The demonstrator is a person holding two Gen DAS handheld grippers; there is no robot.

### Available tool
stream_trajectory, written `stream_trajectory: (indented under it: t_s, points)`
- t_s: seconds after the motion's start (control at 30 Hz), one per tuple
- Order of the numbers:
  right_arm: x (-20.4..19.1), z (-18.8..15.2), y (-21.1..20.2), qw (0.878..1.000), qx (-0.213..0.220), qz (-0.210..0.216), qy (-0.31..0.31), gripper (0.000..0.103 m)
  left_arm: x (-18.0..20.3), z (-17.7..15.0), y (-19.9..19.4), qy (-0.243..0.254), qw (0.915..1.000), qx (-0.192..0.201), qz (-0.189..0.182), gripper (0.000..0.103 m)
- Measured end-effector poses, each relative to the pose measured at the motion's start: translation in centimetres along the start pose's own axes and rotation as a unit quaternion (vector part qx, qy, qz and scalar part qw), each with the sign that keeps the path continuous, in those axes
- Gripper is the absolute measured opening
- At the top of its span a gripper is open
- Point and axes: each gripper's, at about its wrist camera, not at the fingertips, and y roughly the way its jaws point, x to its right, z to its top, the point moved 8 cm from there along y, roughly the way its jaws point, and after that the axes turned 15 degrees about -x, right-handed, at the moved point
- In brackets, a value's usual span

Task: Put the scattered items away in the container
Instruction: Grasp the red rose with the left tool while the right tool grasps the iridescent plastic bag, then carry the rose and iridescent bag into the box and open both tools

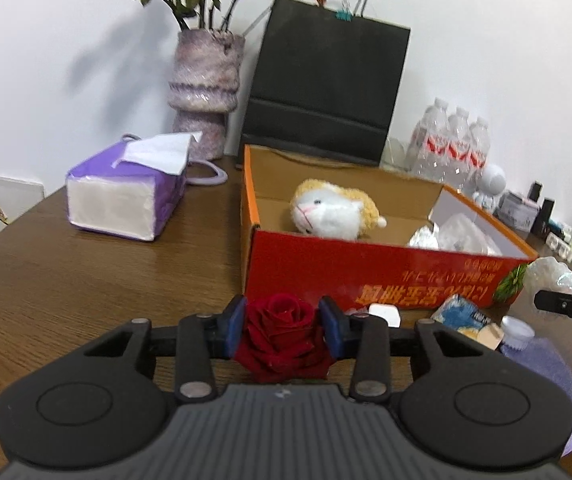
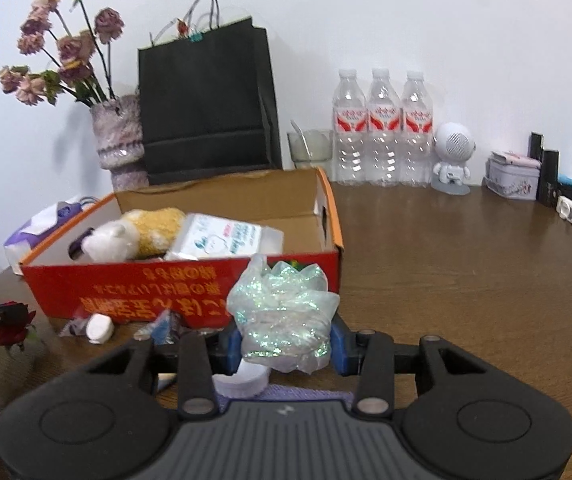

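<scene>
My left gripper (image 1: pixel 284 326) is shut on a dark red rose (image 1: pixel 284 332), held just in front of the red cardboard box (image 1: pixel 365 268). My right gripper (image 2: pixel 286 344) is shut on a crinkled iridescent plastic bag (image 2: pixel 282 312), close to the box's (image 2: pixel 190 292) front right corner. Inside the box lie a white and yellow plush toy (image 1: pixel 333 212) and a white packet (image 2: pixel 222 240). On the table before the box remain a small white case (image 1: pixel 385 314), a blue snack packet (image 1: pixel 461 314), a round white lid (image 2: pixel 242 382) and a purple cloth (image 1: pixel 553 376).
Behind the box stand a black paper bag (image 1: pixel 325 84), a vase of dried flowers (image 1: pixel 206 92), three water bottles (image 2: pixel 381 132), a glass (image 2: pixel 309 146) and a white astronaut figure (image 2: pixel 453 156). A purple tissue pack (image 1: pixel 126 196) lies left. Small boxes (image 2: pixel 513 178) line the far right.
</scene>
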Motion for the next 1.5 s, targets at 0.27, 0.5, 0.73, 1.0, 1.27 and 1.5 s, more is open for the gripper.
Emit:
stream_trajectory:
  t_s: [0.27, 0.5, 0.73, 1.0, 1.27, 1.5]
  points:
    - [-1.1, 3.5, -2.2, 0.999, 0.037, 0.023, -0.011, 0.041, 1.7, 3.5, -3.0, 0.005, 0.9986, 0.047, -0.023, 0.039]
    - [-2.7, 8.1, -2.3, 0.997, 0.07, 0.029, -0.023, 0.041, 4.6, 8.4, -3.5, 0.012, 0.9944, 0.089, -0.056, 0.038]
    - [-3.5, 11.7, 0.4, 0.997, 0.071, 0.033, -0.012, 0.041, 6.6, 11.7, -0.6, -0.003, 0.9921, 0.097, -0.079, 0.038]
    - [-2.8, 13.1, 6.2, 0.999, 0.026, 0.03, 0.002, 0.041, 7.6, 13.4, 5.5, 0.002, 0.9959, 0.062, -0.066, 0.038]
    - [-2.4, 12.2, 9.3, 1.0, -0.013, 0.018, -0.001, 0.041, 8.3, 12.7, 9.5, 0.022, 0.9984, 0.025, -0.047, 0.038]
    - [-2.6, 12.1, 9.4, 1.0, -0.026, 0.01, -0.012, 0.063, 7.6, 12.2, 10.1, 0.017, 0.9996, 0.003, -0.023, 0.063]
